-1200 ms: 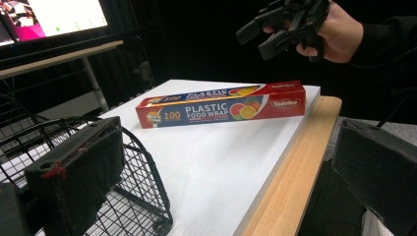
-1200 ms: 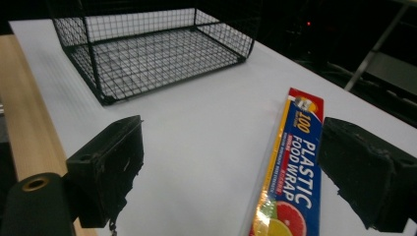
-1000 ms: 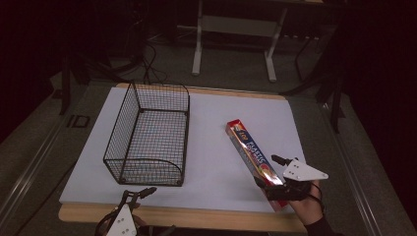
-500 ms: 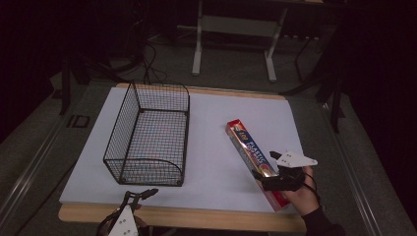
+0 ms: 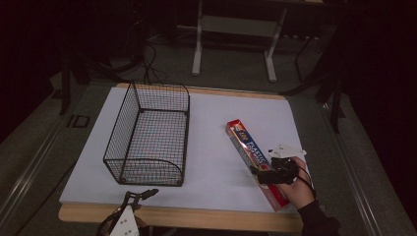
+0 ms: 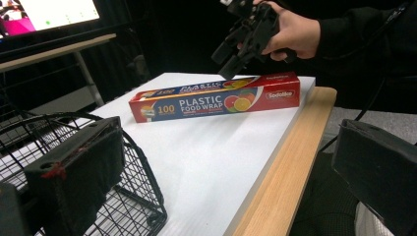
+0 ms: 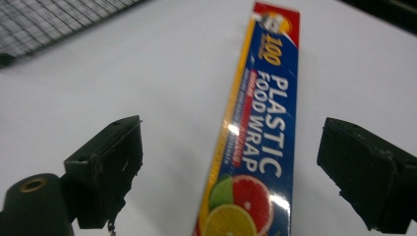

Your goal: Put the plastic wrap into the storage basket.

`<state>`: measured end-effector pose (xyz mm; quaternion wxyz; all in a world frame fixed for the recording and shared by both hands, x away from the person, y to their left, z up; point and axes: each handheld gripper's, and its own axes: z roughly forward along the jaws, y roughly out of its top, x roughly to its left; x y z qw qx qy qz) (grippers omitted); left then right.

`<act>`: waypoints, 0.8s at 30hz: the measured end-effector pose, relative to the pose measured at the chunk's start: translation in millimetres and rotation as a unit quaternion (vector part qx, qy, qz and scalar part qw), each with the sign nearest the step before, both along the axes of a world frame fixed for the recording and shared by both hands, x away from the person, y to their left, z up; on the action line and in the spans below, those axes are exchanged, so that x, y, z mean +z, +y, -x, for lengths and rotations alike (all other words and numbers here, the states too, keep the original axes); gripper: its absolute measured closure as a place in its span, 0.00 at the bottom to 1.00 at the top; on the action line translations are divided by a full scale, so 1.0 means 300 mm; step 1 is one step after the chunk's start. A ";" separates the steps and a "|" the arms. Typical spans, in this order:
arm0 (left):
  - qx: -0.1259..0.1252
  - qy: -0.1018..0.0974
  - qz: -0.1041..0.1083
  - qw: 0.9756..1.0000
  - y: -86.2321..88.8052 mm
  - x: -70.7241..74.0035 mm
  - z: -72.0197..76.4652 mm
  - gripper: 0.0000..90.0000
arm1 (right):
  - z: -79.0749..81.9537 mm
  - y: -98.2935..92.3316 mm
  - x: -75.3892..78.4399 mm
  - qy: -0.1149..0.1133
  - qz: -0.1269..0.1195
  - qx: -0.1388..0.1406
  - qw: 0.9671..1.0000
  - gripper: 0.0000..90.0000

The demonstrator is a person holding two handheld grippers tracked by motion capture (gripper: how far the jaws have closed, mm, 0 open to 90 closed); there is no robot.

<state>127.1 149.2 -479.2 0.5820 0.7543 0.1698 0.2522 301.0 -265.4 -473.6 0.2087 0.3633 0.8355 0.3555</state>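
Observation:
A long red and blue plastic food wrap box [image 5: 247, 146] lies flat on the white board, right of the middle. My right gripper [image 5: 264, 173] hovers just above the box's near half, open, one jaw on each side of it. In the right gripper view the box [image 7: 268, 113] runs up between the two spread jaws of the right gripper [image 7: 236, 147]. The left gripper view shows the box [image 6: 216, 101] side on, with the right gripper [image 6: 228, 61] tilted down over it in a hand. My left gripper [image 5: 140, 195] rests open at the table's front edge, with nothing between its jaws [image 6: 231, 167].
A black wire basket [image 5: 147, 132] stands on the left half of the white board [image 5: 216, 123], close to my left jaw [image 6: 133, 162]. The wooden table edge [image 5: 196, 216] runs along the front. A metal stand [image 5: 233, 29] and cables lie behind the table. A lit monitor [image 6: 49, 14] stands far off.
My right gripper has moved a little left and forward, from beside the box's near end to over the box. The left gripper, box and basket have stayed put.

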 end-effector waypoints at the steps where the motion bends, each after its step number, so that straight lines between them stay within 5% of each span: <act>1: 0.000 0.000 0.000 1.000 0.000 0.000 0.000 0.00 | -0.005 0.003 -0.005 0.007 0.004 0.000 1.000 0.11; 6: -0.002 0.004 0.002 1.000 0.000 -0.001 -0.002 0.00 | -0.027 0.017 -0.025 0.040 0.023 -0.019 0.999 0.11; 7: -0.002 0.003 0.001 1.000 0.000 -0.001 -0.001 0.00 | -0.045 0.021 -0.038 0.070 0.032 -0.034 0.996 0.11; 12: -0.001 0.003 0.001 1.000 0.001 -0.001 -0.002 0.00 | -0.069 0.024 -0.055 0.098 0.037 -0.051 0.993 0.11; 24: -0.002 0.006 0.004 1.000 0.001 -0.001 -0.002 0.00 | -0.156 0.045 -0.055 0.175 0.089 -0.085 0.977 0.18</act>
